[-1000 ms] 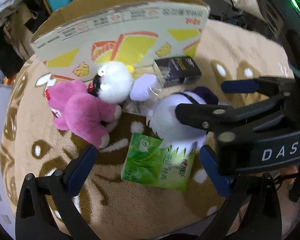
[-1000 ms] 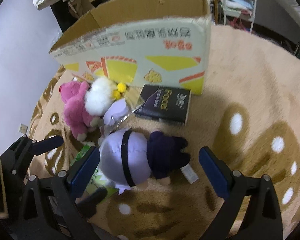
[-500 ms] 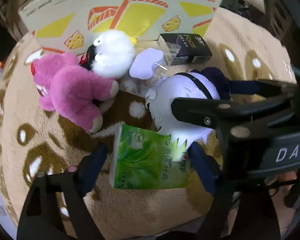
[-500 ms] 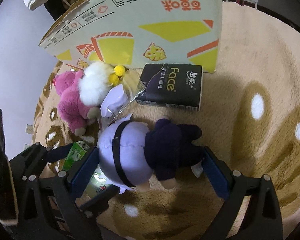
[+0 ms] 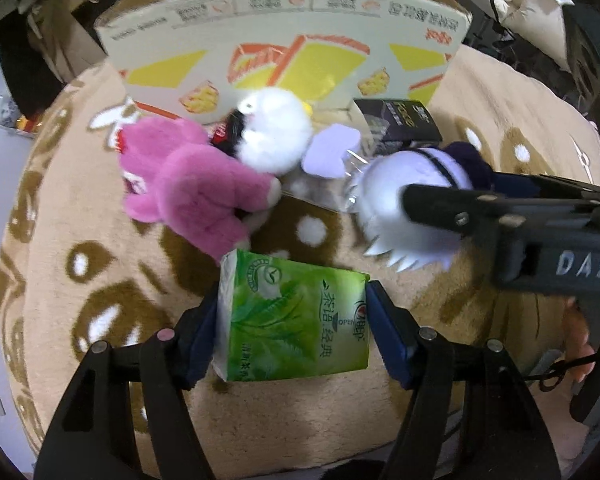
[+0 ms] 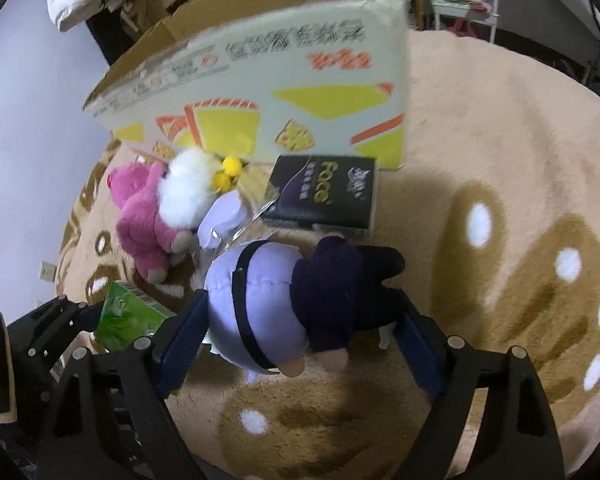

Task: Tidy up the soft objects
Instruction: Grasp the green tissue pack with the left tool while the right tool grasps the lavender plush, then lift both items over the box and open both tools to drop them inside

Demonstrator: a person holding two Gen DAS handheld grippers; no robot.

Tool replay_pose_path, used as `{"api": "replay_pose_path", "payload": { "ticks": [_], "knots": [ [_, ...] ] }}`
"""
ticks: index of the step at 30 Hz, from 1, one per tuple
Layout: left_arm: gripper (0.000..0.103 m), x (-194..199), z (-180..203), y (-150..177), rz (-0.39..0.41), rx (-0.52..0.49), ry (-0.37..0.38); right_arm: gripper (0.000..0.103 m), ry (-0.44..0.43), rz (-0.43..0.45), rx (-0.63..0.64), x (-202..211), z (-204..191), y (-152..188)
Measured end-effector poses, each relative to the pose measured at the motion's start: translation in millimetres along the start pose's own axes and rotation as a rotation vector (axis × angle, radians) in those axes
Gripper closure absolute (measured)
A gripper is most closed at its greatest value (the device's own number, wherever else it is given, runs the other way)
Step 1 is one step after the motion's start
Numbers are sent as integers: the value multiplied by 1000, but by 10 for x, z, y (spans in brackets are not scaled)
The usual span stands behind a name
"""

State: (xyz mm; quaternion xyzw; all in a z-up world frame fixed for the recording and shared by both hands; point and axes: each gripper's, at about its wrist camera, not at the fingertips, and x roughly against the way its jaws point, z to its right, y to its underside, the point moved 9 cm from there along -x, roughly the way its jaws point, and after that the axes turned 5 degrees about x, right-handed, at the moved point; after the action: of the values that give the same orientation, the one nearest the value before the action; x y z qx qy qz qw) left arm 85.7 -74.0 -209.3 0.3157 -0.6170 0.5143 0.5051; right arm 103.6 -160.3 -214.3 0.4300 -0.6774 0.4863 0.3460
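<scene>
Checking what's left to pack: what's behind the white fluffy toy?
Behind the white fluffy toy stands the cardboard box; a yellow bit peeks out. Whatever else lies behind is covered.

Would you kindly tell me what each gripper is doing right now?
Left gripper: jaws closing on the green tissue pack, pads at its sides.
Right gripper: jaws closing around the purple plush doll.
</scene>
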Motion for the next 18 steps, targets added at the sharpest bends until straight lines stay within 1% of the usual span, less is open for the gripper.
{"api": "replay_pose_path", "payload": {
  "ticks": [5,9,12,15,18],
  "knots": [
    [35,198,-136,-120,80,23,-33,11,11,91,-18,276,84,-101],
    [35,331,-181,-271,165,53,-59,11,17,171,-14,503,118,-180],
    [35,499,-256,-372,252,68,-86,11,27,234,0,624,80,-243],
    [35,620,-255,-452,332,77,-116,11,43,302,24,755,37,-298],
    [35,790,-284,-514,422,81,-147,11,57,402,61,940,-36,-384]
  ]
}}
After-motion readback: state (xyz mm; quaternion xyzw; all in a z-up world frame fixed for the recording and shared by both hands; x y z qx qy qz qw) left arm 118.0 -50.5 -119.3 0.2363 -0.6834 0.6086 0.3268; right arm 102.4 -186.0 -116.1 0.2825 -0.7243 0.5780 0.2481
